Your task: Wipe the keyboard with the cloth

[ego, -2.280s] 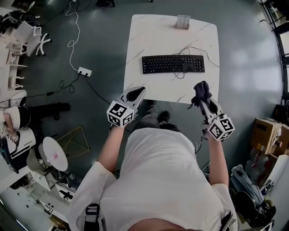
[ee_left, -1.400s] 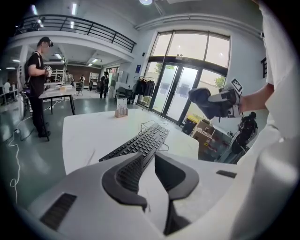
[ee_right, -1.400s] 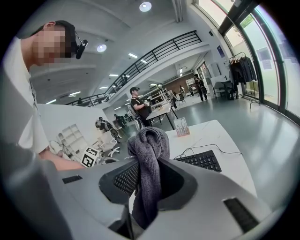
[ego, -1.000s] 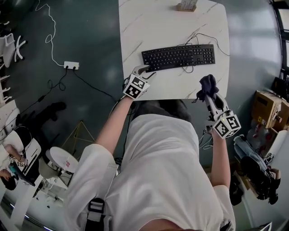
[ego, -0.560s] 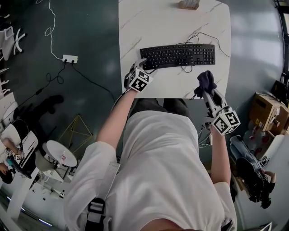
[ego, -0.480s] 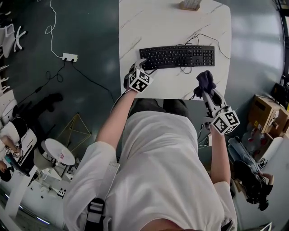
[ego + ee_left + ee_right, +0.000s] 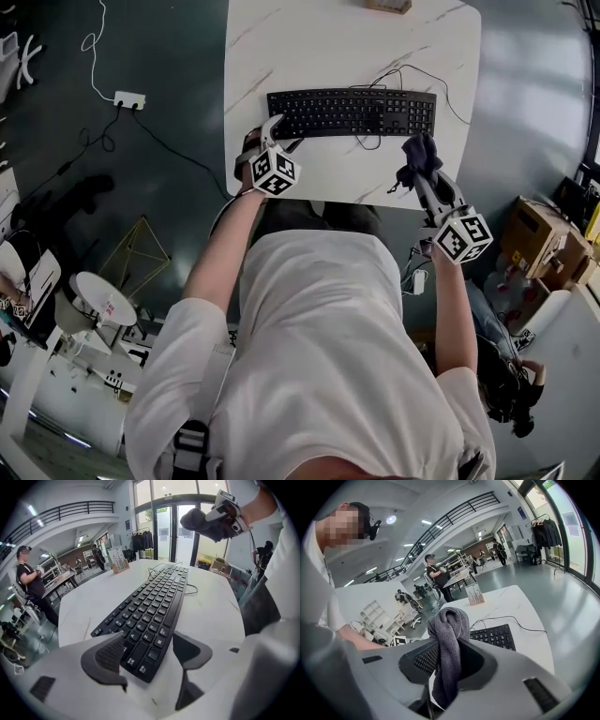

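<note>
Grey cloth point(image 7: 449, 637) is looking soft and floppy, right gripper point(image 7: 448, 663) clamping its bunched middle, keyboard point(image 7: 494, 636) just ahead. Left gripper point(image 7: 149, 654), jaws just opening wide, is straddling the stiff keyboard's end, not pinching it.

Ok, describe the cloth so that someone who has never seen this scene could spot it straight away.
Find the white marble-patterned table with the black keyboard on it. Near the keyboard's right end, the right gripper hovers above the table. The cloth is the dark grey knitted bundle pinched between its jaws, the only soft thing there.
</note>
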A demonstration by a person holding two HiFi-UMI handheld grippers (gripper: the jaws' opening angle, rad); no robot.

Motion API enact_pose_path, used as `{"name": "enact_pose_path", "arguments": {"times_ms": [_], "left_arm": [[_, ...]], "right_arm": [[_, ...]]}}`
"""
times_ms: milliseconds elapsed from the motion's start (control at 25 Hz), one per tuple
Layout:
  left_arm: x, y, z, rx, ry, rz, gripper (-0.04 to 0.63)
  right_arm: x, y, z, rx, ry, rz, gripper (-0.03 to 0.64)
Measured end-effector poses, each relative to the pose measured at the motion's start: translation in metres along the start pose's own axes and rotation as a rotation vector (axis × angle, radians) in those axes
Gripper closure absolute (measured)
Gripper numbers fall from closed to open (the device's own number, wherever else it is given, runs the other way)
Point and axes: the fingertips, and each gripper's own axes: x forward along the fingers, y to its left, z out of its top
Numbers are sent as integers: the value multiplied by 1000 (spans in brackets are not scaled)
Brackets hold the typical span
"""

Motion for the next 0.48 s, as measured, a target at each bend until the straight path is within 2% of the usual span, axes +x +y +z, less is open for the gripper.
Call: {"name": "enact_pose_path", "arguments": {"times_ms": [240, 480], "left_arm": [[-2, 3, 0, -3, -10, 0, 274], [0, -1, 1, -35, -6, -10, 275]], "right_arm": [[21, -48, -5, 8, 62, -24, 512], [45, -124, -10, -35, 172, -89, 512]]}}
